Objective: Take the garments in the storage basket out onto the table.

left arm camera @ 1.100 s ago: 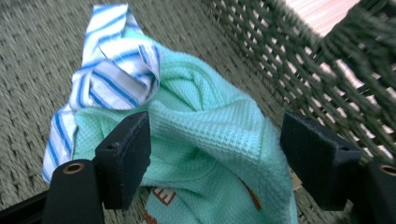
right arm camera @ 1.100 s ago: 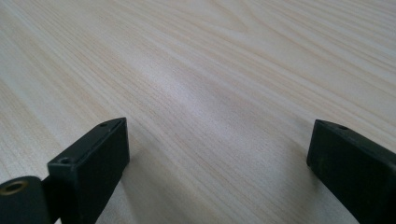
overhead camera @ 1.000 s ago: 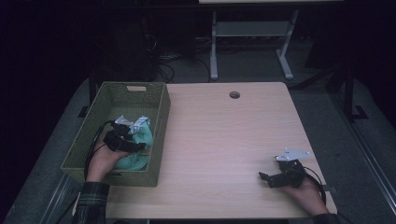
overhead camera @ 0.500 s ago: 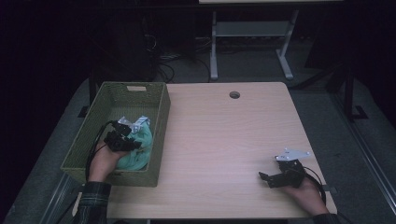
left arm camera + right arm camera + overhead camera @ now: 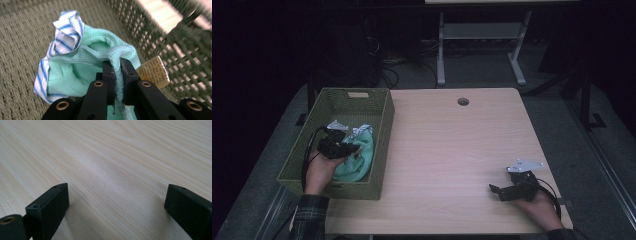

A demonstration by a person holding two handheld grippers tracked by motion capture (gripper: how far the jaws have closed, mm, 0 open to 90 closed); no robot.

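Observation:
A mint-green cloth (image 5: 75,75) lies crumpled in the green woven basket (image 5: 377,150), with a blue-and-white striped cloth (image 5: 67,30) beside it. My left gripper (image 5: 116,65) has just been closing and is shut on a fold of the green cloth, which is pinched between the two jaws. From above, the left gripper (image 5: 354,148) sits inside the basket over the green cloth (image 5: 362,155). My right gripper (image 5: 495,190) rests low on the table (image 5: 452,150) at the front right. Its jaws (image 5: 117,202) stand wide open over bare wood with nothing between them.
A beige paper tag (image 5: 153,72) lies against the basket's mesh wall (image 5: 180,50). The table has a round cable hole (image 5: 463,101) near its far edge. A white frame stand (image 5: 482,35) and cables are on the dark floor behind.
The left gripper has shifted slightly within the basket and its jaws have closed onto the green cloth. The right hand has stayed where it was.

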